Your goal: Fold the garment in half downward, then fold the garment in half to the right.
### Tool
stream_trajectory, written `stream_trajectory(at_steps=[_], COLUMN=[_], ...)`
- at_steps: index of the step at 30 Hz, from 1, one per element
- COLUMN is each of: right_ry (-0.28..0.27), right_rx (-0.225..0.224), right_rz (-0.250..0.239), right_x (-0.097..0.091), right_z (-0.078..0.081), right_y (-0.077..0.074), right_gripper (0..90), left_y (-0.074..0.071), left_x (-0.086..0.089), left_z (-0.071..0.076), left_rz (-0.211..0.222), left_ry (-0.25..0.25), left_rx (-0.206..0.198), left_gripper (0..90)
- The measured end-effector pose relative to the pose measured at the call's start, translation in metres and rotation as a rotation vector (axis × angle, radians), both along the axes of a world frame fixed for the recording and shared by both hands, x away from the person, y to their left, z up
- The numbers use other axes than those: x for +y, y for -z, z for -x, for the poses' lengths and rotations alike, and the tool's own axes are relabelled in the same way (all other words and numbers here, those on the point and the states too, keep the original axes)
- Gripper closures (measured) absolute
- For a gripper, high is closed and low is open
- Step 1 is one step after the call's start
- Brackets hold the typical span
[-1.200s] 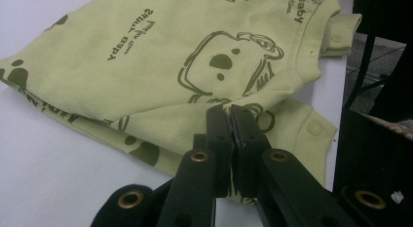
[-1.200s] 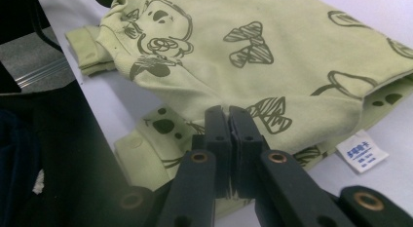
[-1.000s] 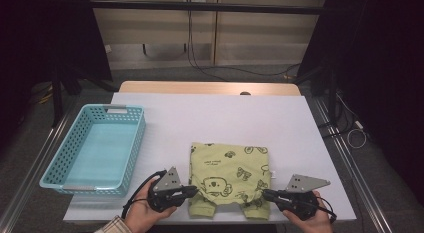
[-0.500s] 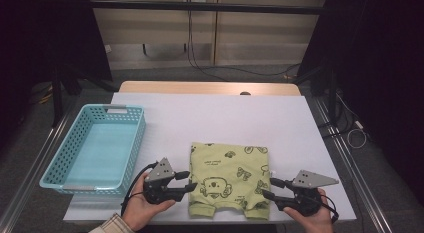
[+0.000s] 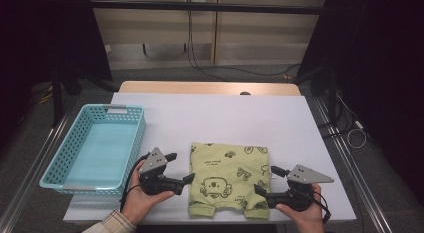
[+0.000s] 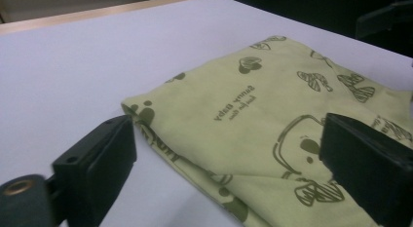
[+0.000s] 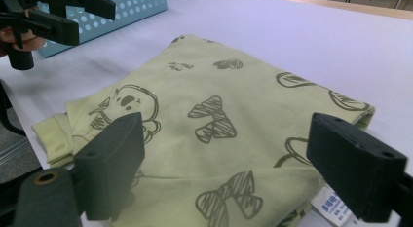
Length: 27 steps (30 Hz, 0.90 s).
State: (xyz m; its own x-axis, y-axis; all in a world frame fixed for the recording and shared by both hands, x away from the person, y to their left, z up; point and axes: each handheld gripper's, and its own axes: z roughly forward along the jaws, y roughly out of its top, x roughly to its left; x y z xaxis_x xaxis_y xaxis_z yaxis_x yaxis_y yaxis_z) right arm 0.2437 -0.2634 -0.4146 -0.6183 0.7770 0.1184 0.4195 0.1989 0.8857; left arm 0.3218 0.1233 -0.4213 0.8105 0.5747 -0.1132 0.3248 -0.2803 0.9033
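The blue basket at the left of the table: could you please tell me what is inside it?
Nothing can be seen inside the blue basket: its floor shows bare in the high view. The folded green garment lies outside it on the table. The strip just behind the basket's near wall is hidden.

Left gripper (image 5: 182, 168) jaws just opened wide, right gripper (image 5: 266, 182) likewise
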Motion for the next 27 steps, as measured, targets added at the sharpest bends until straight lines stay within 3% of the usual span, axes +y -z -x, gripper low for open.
stream_trajectory(at_steps=[1,5,7,11,14,17,21,25,26,27], right_ry=[0.004,0.005,0.001,-0.012,-0.025,-0.042,-0.070,-0.116,-0.127,-0.133], right_rx=[0.000,-0.004,0.004,0.008,0.008,0.025,0.051,0.059,0.064,0.074], right_rz=[-0.002,-0.010,-0.011,-0.006,0.001,0.003,0.003,0.023,0.027,0.030], right_x=[0.001,0.005,0.009,0.021,0.030,0.040,0.054,0.068,0.071,0.074], right_z=[0.000,0.000,-0.001,-0.002,-0.003,-0.004,-0.007,-0.008,-0.009,-0.009], right_y=[0.000,-0.001,-0.001,-0.002,-0.003,-0.003,-0.002,0.000,0.000,0.000], right_gripper=[12.3,8.8,7.0,5.5,5.3,6.4,6.9,8.7,8.9,9.2], left_y=[0.000,-0.002,-0.002,-0.004,-0.005,-0.007,-0.005,-0.003,-0.002,-0.002], left_x=[0.000,0.001,0.001,-0.004,-0.007,-0.009,-0.009,-0.010,-0.013,-0.014], left_z=[0.000,-0.002,-0.005,-0.011,-0.017,-0.021,-0.028,-0.033,-0.035,-0.036], left_rz=[0.016,0.013,0.015,-0.007,0.002,-0.015,-0.019,-0.014,0.007,-0.005], left_ry=[-0.003,0.012,-0.003,-0.020,-0.011,-0.009,-0.037,-0.027,-0.013,-0.010], left_rx=[0.004,-0.020,-0.010,-0.039,-0.028,-0.023,-0.011,0.000,0.004,-0.002], left_gripper=[4.5,3.0,3.1,3.4,3.8,4.1,5.6,7.9,7.9,7.9])
